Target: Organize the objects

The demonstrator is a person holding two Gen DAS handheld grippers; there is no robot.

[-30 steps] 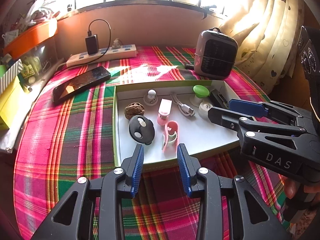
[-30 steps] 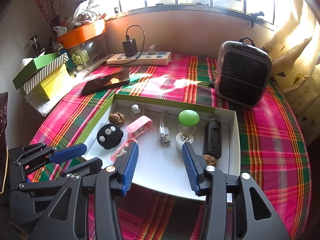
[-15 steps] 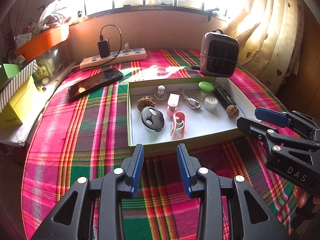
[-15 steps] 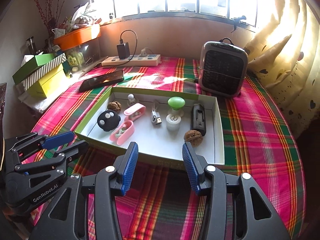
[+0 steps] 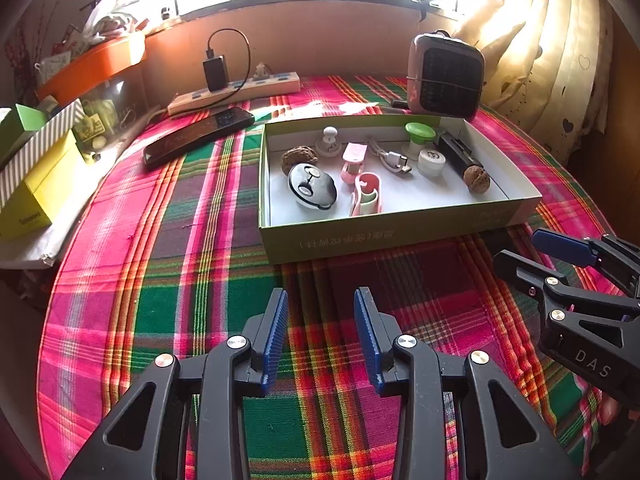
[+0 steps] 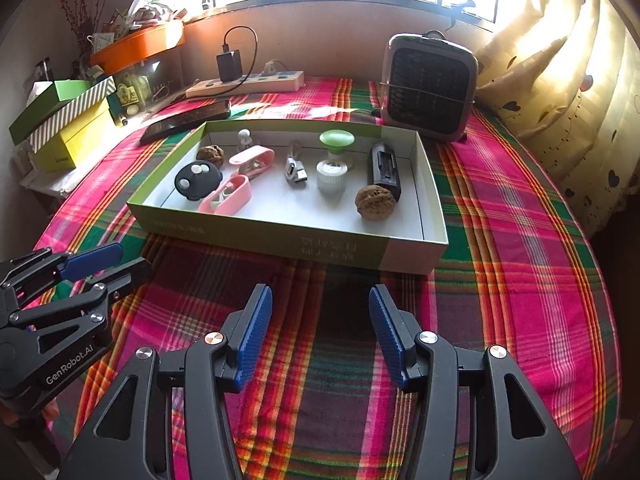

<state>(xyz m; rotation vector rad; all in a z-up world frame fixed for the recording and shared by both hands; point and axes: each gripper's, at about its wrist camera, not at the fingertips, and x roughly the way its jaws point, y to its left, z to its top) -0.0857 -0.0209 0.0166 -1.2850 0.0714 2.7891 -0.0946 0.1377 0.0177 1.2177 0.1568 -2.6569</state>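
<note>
Two hand-held grippers hover side by side above a plaid tablecloth, both aimed at a shallow green-sided box near the middle of the table. The left gripper sits level and low over the cloth, its blue-padded fingers parted with nothing between them. The right gripper points the same way from just beside it, its jaws spread somewhat wider and likewise empty. In the left wrist view the right gripper shows at the right edge, tilted on its side; in the right wrist view the left one shows at the left edge.

Inside the box lie the small items: a black round gadget at the left end, two pink clips just beside it, a walnut behind, a second walnut towards the right, a short cable, a white cap in front of a green-topped knob, a small white figure at the back wall and a black block along the right side.

Beyond the box stand a small grey heater, a power strip with a charger plugged in, and a phone lying flat on the cloth.
</note>
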